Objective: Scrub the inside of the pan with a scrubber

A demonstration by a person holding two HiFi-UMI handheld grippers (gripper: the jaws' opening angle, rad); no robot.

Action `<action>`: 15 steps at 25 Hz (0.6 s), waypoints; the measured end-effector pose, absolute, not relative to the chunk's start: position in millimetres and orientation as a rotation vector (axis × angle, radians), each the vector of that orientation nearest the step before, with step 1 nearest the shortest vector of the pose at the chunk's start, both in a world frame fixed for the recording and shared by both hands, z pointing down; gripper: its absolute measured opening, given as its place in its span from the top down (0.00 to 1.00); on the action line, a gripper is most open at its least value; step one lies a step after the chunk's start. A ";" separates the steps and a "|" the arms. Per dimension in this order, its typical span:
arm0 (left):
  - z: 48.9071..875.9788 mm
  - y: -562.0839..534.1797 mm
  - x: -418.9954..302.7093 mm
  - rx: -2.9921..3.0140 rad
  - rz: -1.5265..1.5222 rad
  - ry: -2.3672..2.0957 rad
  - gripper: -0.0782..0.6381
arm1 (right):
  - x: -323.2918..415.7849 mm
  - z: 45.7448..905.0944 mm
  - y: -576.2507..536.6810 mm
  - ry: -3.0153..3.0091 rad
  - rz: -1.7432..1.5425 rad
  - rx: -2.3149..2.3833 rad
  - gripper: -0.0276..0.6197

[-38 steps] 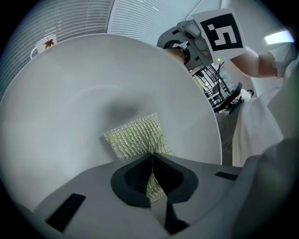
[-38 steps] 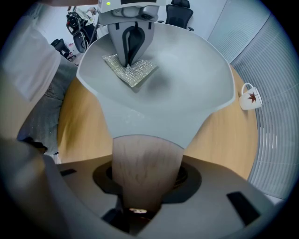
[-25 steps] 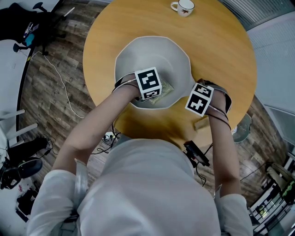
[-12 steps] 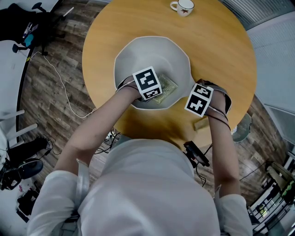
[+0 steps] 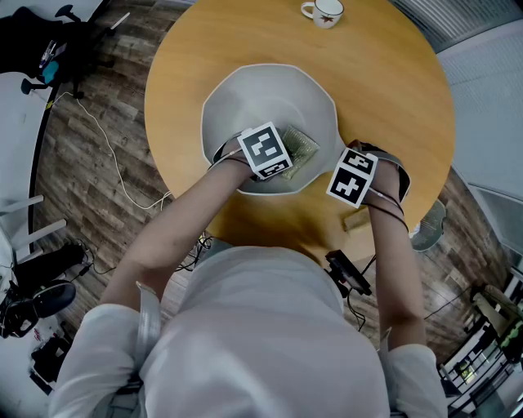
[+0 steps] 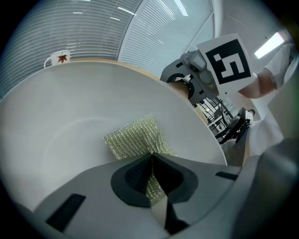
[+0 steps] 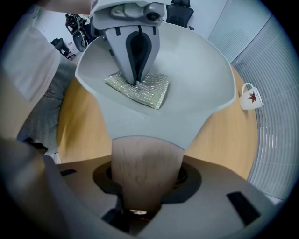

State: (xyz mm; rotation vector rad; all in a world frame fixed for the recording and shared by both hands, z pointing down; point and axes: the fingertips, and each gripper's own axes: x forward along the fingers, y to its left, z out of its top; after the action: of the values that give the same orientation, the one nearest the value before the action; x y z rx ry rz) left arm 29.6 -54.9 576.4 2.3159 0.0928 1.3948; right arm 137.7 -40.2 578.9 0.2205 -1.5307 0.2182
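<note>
Left gripper [image 6: 152,161]: jaws closed on the scrubber [image 6: 133,137] — pressed inside the pan [image 5: 270,94], near-right part.
Right gripper [image 7: 140,196]: jaws clamped around the wooden handle [image 7: 145,161], near-right of the pan.
Surroundings: round table [image 5: 392,98] — cup [image 5: 325,11] at far edge.

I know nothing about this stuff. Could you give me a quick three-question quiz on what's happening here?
1. Multiple choice: the left gripper is shut on A) a spoon, B) the mesh scrubber, C) nothing.
2. True or false: the right gripper grips the pan by its wooden handle.
3. Short answer: what stands on the table beyond the pan?
Key: 1 B; 2 true; 3 the mug.
</note>
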 end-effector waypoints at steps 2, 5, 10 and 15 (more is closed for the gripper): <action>575.8 -57.9 32.6 2.342 1.406 0.063 0.87 | 137.3 578.6 -39.9 -1.530 0.220 0.219 0.68; 574.2 -63.3 36.3 2.381 1.409 0.017 0.87 | 135.8 576.9 -39.7 -1.532 0.225 0.221 0.68; 570.5 -71.3 43.2 2.456 1.378 -0.034 0.87 | 134.9 576.5 -37.8 -1.534 0.234 0.225 0.68; 575.6 -74.4 43.9 2.466 1.367 -0.090 0.87 | 134.8 578.1 -37.5 -1.533 0.233 0.235 0.68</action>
State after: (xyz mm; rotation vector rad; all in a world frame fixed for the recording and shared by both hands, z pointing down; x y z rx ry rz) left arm 43.9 -74.4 575.6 2.4665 -0.0895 1.3672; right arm 134.8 -37.5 578.1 0.2349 -1.5329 0.2330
